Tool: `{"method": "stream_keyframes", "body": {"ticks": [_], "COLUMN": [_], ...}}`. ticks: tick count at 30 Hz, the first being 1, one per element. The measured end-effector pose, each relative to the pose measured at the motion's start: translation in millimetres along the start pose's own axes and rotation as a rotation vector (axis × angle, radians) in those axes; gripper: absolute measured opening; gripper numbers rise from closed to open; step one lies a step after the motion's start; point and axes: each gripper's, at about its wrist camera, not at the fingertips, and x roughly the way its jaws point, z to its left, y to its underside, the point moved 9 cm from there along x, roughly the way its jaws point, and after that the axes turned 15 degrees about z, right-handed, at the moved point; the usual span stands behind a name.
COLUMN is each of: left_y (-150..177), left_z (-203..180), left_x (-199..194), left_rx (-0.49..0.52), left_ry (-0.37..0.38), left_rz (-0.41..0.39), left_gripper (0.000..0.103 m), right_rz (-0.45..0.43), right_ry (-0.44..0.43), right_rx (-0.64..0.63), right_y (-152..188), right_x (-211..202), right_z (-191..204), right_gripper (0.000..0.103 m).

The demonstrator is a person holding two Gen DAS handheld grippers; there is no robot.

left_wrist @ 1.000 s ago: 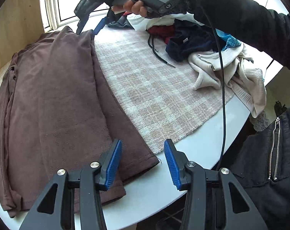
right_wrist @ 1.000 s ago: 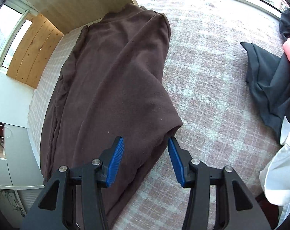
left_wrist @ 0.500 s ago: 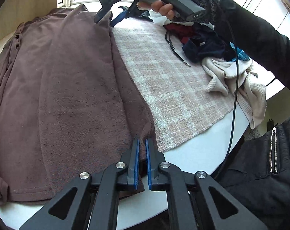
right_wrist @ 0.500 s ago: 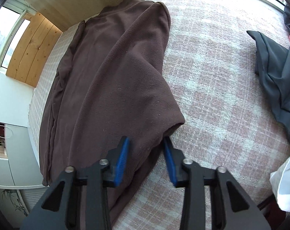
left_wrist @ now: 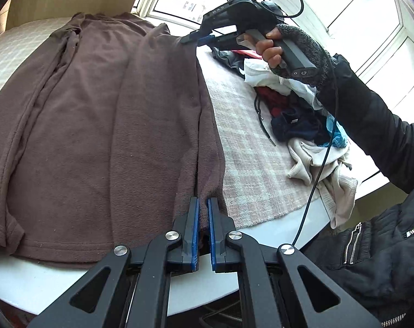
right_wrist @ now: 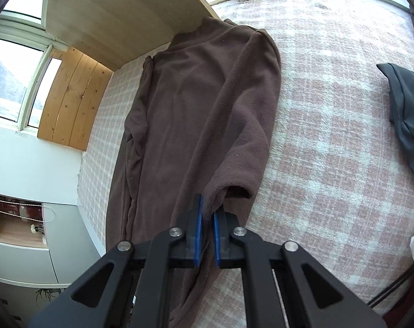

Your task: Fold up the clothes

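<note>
A brown fleece top (left_wrist: 103, 125) lies lengthwise on the checked cloth (left_wrist: 250, 147), with one side folded in. My left gripper (left_wrist: 202, 205) is shut on the top's hem at its right corner, near the table's front edge. My right gripper (right_wrist: 207, 209) is shut on the top's edge beside the sleeve cuff (right_wrist: 235, 191) at the far end. The right gripper also shows in the left wrist view (left_wrist: 198, 37), held in a gloved hand at the top's far corner. The top (right_wrist: 201, 125) runs away from the right gripper toward the wooden panel.
A pile of other clothes (left_wrist: 305, 120), white, red, navy and cream, lies on the right of the cloth. A dark grey garment (right_wrist: 406, 114) lies to the right. The white table edge (left_wrist: 264, 237) is close in front. A wooden panel (right_wrist: 119, 19) stands behind the top.
Both grippers went from open to shut on the brown top, the left on the hem, the right by the cuff. The cloth between them is now pulled straighter.
</note>
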Motion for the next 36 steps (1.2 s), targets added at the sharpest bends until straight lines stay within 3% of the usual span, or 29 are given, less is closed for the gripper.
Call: {"method": "stream_keyframes", "body": {"ticks": [7,13,19,23,27,30,31,32,36], "left_y": [7,20,27,28,30,38,41,42,30], "left_z": [33,82,115,117,121,121,120,119,109], "left_x": [-39,-55,-37,-28,-27,-40,-48,-55,-61], "left_rx": [-0.079,-0.193,-0.234,-0.229,-0.253,-0.262,-0.264,-0.267,-0.244], "left_ry": [-0.035,-0.093,-0.136,-0.145,-0.142,-0.178,-0.195,-0.204,-0.194], "left_rz": [-0.102,-0.152,-0.107,-0.087,-0.063,-0.056,-0.06,-0.073,-0.097], "left_gripper": [0.006,0.006,0.006,0.006,0.01,0.017,0.017,0.017,0.017], "right_rz": [0.004,0.063,0.122,0.159,0.155,0.037,0.0,-0.035,0.06], "right_ry": [0.06,0.176,0.301,0.314,0.238,0.208,0.231,0.256,0.369], "right_rx": [-0.14,-0.213,-0.222,-0.247,-0.233,-0.272,-0.29,-0.308,-0.35], "right_y": [-33,-59,-65,-63,-56,-49,-47,-45,-31], "right_x": [18,81,131,142,116,67,57,47,71], "right_z": [81,125,116,115,120,118,113,108,76], "right_gripper": [0.006,0.006,0.006,0.018,0.02,0.039,0.045,0.045,0.045]}}
